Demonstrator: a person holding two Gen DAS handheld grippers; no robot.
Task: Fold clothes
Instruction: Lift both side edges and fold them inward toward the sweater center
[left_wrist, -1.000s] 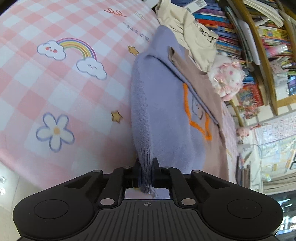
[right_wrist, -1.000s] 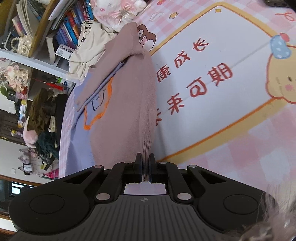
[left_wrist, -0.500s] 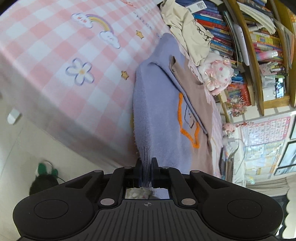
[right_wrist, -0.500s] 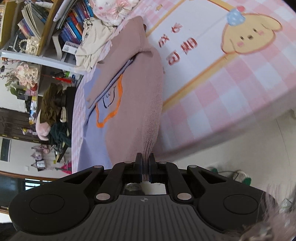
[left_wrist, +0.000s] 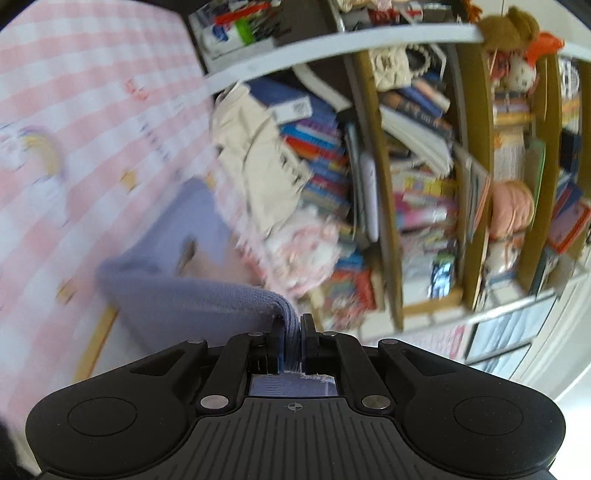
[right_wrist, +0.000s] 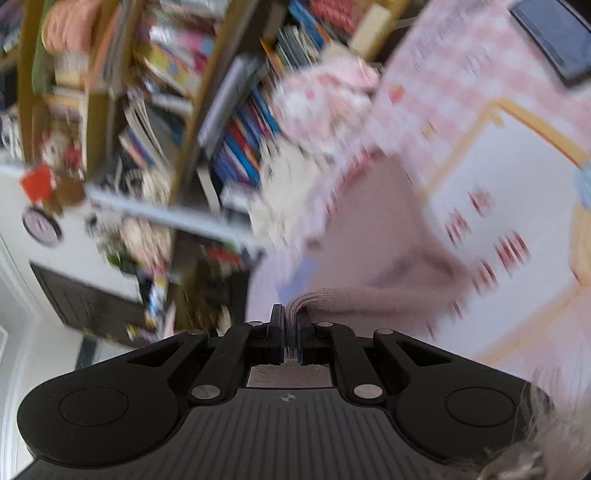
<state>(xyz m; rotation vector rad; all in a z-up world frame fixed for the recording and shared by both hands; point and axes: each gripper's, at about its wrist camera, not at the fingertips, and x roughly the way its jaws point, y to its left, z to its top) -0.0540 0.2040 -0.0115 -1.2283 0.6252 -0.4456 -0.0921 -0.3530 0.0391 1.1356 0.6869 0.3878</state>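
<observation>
A knitted sweater, lilac on one half and dusty pink on the other, lies on the pink checked tablecloth. My left gripper (left_wrist: 291, 325) is shut on the lilac hem (left_wrist: 207, 299), which folds back over the lilac half. My right gripper (right_wrist: 291, 317) is shut on the pink hem (right_wrist: 369, 295), which folds back over the pink half. Both views are blurred by motion. The sweater's orange motif is hidden under the fold.
A cream garment (left_wrist: 258, 162) lies at the table's far edge against a crowded bookshelf (left_wrist: 406, 166). A pink plush toy (right_wrist: 325, 99) sits beside it. The tablecloth (left_wrist: 74, 110) spreads to the left, and its printed panel (right_wrist: 517, 206) to the right.
Both grippers have lifted the hems and swung forward over the sweater toward the bookshelf. The sweater now bends double, and the cameras tilt up to the shelves.
</observation>
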